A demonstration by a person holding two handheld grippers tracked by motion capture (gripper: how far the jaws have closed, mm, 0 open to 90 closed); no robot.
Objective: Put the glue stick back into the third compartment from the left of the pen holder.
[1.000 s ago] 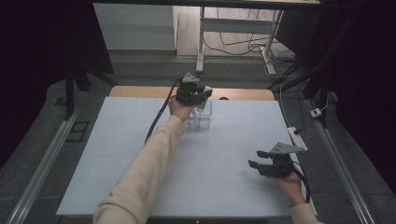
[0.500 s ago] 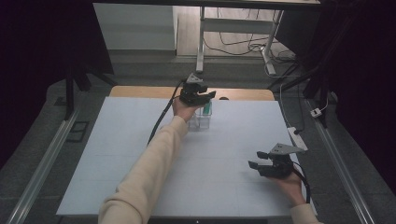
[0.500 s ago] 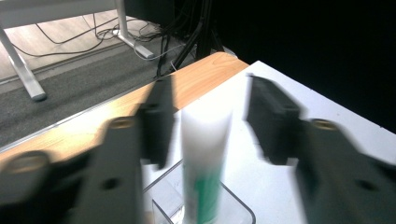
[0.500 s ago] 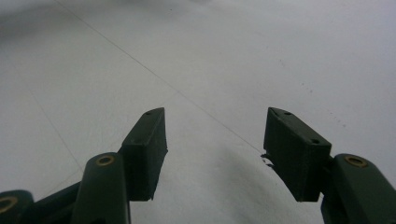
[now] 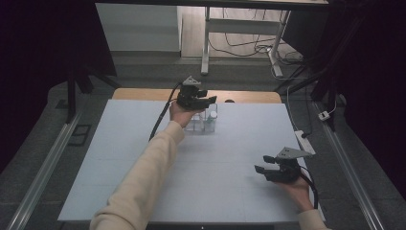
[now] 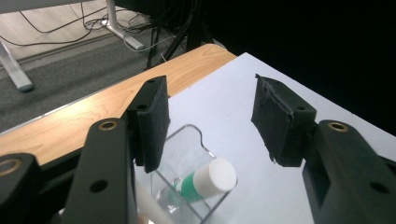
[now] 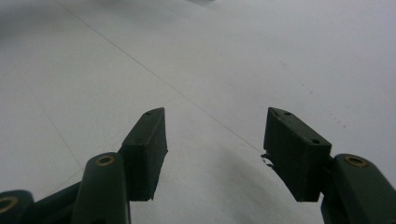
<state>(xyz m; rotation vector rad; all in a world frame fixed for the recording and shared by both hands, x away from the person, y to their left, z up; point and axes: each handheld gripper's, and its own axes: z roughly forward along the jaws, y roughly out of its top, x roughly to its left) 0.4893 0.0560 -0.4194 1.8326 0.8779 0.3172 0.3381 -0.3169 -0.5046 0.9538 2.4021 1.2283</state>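
Left gripper [image 6: 210, 126] view catches white-capped tube [image 6: 205, 182] sitting in clear box [image 6: 196, 154] near table's [image 5: 119, 158] far edge; jaws just opened, wide, empty, above box. Right gripper [image 7: 215, 154] wide open, empty, over bare table, well apart.

A wide white table top [image 5: 143, 167] carries everything here, its surface crossed by faint straight seams. Along its far edge runs a strip of bare light wood [image 5: 143, 94]. On the white surface, toward the far side and a little left of the middle, stands a clear plastic holder [image 5: 201, 122] with open compartments; one compartment holds a small bottle [image 6: 208, 182] with a white cap and a green band, leaning tilted inside it. Beyond the right edge, a white power strip [image 5: 305, 141] lies on the grey floor beside the table.
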